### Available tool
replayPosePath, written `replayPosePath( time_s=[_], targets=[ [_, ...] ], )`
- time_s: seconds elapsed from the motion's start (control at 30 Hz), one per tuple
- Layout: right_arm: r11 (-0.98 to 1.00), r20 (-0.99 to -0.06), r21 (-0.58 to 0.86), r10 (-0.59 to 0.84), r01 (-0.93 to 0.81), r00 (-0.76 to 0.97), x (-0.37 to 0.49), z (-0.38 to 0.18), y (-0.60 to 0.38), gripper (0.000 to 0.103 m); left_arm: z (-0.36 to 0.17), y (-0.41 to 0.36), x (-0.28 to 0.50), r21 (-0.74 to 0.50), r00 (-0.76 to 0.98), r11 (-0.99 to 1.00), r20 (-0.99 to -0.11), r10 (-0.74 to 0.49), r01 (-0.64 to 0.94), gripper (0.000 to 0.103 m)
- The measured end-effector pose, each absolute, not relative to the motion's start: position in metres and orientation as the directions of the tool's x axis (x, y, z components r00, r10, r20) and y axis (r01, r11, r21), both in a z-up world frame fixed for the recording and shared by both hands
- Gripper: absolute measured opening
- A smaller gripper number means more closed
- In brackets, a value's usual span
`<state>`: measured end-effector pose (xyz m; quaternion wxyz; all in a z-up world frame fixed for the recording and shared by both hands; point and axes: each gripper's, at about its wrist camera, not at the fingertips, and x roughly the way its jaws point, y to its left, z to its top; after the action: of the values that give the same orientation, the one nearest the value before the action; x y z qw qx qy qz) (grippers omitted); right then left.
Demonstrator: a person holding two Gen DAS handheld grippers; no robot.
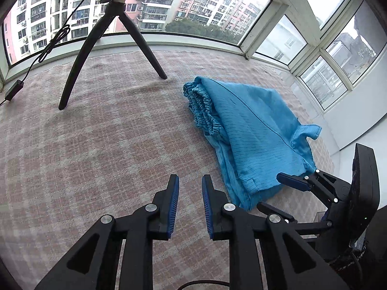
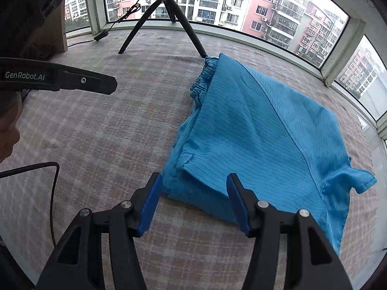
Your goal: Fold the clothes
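A blue striped garment [image 1: 251, 130] lies folded on the checked pink blanket [image 1: 96, 145], its gathered elastic waistband [image 1: 203, 106] toward the window. My left gripper [image 1: 190, 181] hovers over bare blanket to the left of the garment, its blue pads a narrow gap apart with nothing between them. In the right wrist view the garment [image 2: 254, 133] fills the middle and right. My right gripper [image 2: 194, 181] stands open over the garment's near corner, pads wide apart and not pressing the cloth. The right gripper [image 1: 292, 181] also shows at the garment's near right corner.
A black tripod [image 1: 113, 48] stands on the blanket near the window, one leg ending close to the waistband. A cable with a small black box [image 1: 13, 89] trails at the far left. Window frames [image 1: 266, 31] bound the back and right. A person's hand [image 2: 7, 133] shows at left.
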<state>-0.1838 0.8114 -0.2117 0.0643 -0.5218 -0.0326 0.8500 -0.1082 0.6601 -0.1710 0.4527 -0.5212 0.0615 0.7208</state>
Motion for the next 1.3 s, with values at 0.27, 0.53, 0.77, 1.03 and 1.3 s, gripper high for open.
replayPosePath(
  time_s=[0.27, 0.53, 0.77, 1.03, 1.3],
  targets=[
    [-0.981, -0.931, -0.191, 0.176, 0.016, -0.319, -0.209, -0.255, 0.799, 0.064, -0.174, 0.631, -0.111, -0.409, -0.057, -0.615, -0.801, 0.596, -0.674, 0.018],
    [-0.999, -0.96, -0.027, 0.036, -0.034, -0.279, -0.207, -0.247, 0.848, 0.014, -0.163, 0.617, -0.103, -0.405, -0.074, -0.611, -0.791, 0.607, -0.681, 0.018],
    [-0.994, -0.964, -0.088, 0.066, 0.072, -0.258, -0.18, -0.23, 0.831, 0.011, -0.159, 0.617, -0.089, -0.403, -0.069, -0.595, -0.787, 0.613, -0.696, 0.018],
    [-0.994, -0.98, -0.06, 0.04, 0.097, -0.197, -0.151, -0.233, 0.824, 0.037, -0.157, 0.622, -0.074, -0.384, -0.047, -0.573, -0.802, 0.596, -0.724, 0.018],
    [-0.927, -0.893, 0.201, -0.041, -0.317, -0.447, -0.131, -0.211, 0.892, 0.06, -0.148, 0.585, -0.069, -0.373, -0.062, -0.609, -0.818, 0.572, -0.7, 0.032]
  ],
)
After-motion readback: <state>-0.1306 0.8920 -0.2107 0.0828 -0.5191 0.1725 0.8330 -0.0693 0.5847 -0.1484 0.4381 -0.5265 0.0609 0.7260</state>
